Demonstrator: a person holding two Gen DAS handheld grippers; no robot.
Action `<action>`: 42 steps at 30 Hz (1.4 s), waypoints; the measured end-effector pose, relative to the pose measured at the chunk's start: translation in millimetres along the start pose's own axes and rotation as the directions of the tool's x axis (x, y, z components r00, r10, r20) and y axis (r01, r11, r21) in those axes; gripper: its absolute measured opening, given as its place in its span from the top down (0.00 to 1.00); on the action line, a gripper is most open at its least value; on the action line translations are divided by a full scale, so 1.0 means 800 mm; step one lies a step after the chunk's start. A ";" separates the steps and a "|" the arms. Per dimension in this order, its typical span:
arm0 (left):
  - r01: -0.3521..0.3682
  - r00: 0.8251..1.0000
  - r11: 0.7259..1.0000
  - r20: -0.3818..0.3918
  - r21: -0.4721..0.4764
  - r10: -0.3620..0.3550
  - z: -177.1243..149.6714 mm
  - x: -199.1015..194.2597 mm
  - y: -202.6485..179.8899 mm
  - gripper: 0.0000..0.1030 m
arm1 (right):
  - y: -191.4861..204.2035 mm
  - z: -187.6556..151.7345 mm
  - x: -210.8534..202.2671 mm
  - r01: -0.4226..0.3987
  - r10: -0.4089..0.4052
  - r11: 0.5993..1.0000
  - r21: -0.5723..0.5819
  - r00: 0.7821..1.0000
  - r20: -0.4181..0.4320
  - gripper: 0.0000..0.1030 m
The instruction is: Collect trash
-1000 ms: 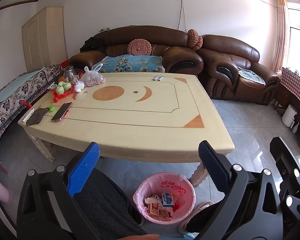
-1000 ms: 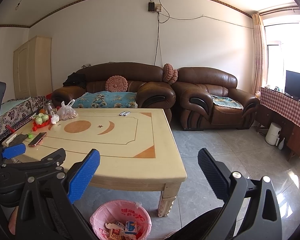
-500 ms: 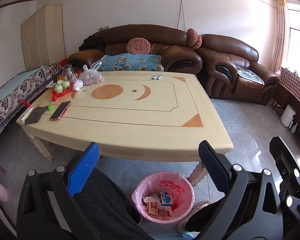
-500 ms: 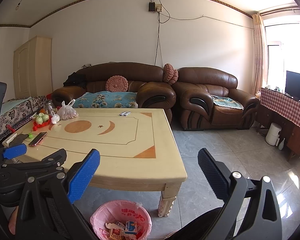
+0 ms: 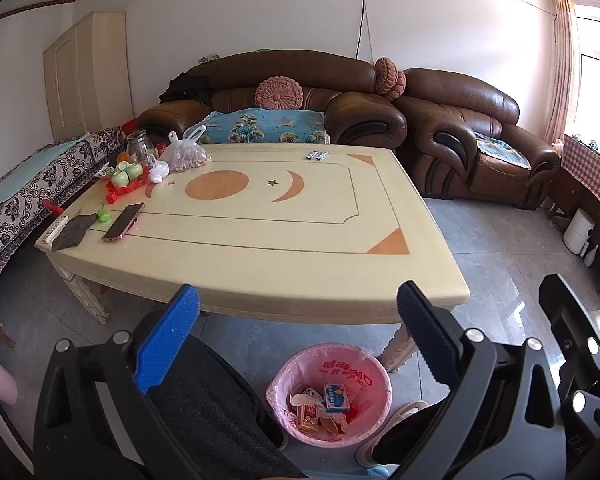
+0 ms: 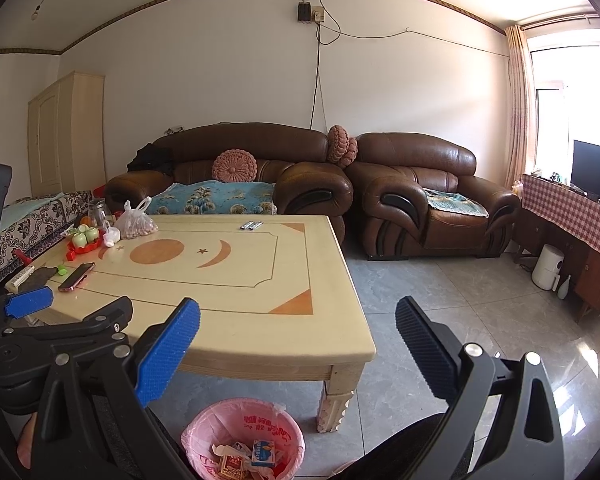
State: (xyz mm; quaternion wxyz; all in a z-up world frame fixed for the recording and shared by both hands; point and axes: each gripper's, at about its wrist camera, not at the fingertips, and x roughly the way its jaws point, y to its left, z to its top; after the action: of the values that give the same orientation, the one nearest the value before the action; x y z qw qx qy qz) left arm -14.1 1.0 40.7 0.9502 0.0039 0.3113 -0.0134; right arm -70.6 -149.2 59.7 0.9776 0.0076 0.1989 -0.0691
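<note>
the left gripper hangs with its ribbed blue pads spread wide and nothing between them, above the floor just in front of the table's near edge. the right gripper is likewise spread apart and empty; in its view the left tool's black frame and one blue pad show at the far left.

the trash sits in a round wastebasket on the grey glossy floor tiles, just beside the carved table leg at the near right corner. it is lined with a thin pink plastic bag printed in red characters too small to read. inside lie a small blue-and-white carton with an orange picture, a red-and-gold box and crumpled white paper.

the low table is a cream, glossy rectangle with rounded edges, inlaid in orange with a disc, a crescent, small stars and corner triangles. on its far left end: a pink-cased phone lying flat, a dark grey cloth, a white remote, pale green ceramic cups on a red tray, a glass jar and a knotted clear plastic bag of brownish pieces. two small silvery wrappers lie near the far edge.

behind stands a puffy brown leather sofa with round pink knitted cushions and a blue floral throw.
</note>
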 end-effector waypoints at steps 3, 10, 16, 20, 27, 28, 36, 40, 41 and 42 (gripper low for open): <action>-0.009 1.000 1.000 0.006 0.002 0.009 0.001 0.000 0.001 0.06 | -0.001 0.000 -0.001 -0.003 0.003 1.000 0.002 1.000 -0.001 0.07; -0.009 1.000 1.000 0.006 0.003 0.009 0.001 0.000 0.001 0.06 | -0.001 0.000 -0.001 -0.002 0.002 1.000 0.002 1.000 0.002 0.07; -0.008 1.000 1.000 0.004 0.003 0.008 0.001 0.000 0.001 0.06 | -0.001 0.000 -0.001 0.000 0.000 1.000 0.000 1.000 0.003 0.07; -0.014 1.000 1.000 0.008 0.005 0.014 0.001 -0.001 0.000 0.06 | -0.002 0.001 0.000 -0.006 0.006 1.000 0.001 1.000 0.003 0.07; -0.016 1.000 1.000 0.012 0.004 0.016 0.003 -0.002 0.000 0.06 | -0.001 0.002 0.001 -0.006 0.006 1.000 -0.001 1.000 0.005 0.07; -0.017 1.000 1.000 0.014 0.003 0.017 0.003 -0.002 0.000 0.06 | -0.002 0.001 0.000 -0.007 0.007 1.000 0.000 1.000 0.004 0.07; -0.017 1.000 1.000 0.010 0.003 0.017 0.002 -0.002 0.000 0.06 | -0.004 0.004 0.001 -0.007 0.007 1.000 -0.005 1.000 0.004 0.07; -0.019 1.000 1.000 0.009 0.003 0.018 0.002 -0.002 0.001 0.06 | -0.005 0.004 0.002 -0.010 0.010 1.000 -0.008 1.000 0.004 0.07; -0.021 1.000 1.000 0.011 0.003 0.021 0.001 -0.002 0.001 0.06 | -0.006 0.004 0.003 -0.011 0.011 1.000 -0.008 1.000 0.004 0.07; -0.020 1.000 1.000 0.011 0.001 0.020 0.001 -0.002 0.001 0.06 | -0.005 0.004 0.002 -0.012 0.012 1.000 -0.007 1.000 0.004 0.07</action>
State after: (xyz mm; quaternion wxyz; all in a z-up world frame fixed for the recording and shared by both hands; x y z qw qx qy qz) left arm -15.0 1.6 42.6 0.9519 0.0075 0.3062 -0.0039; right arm -68.5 -153.6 61.9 0.9784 0.0052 0.1972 -0.0626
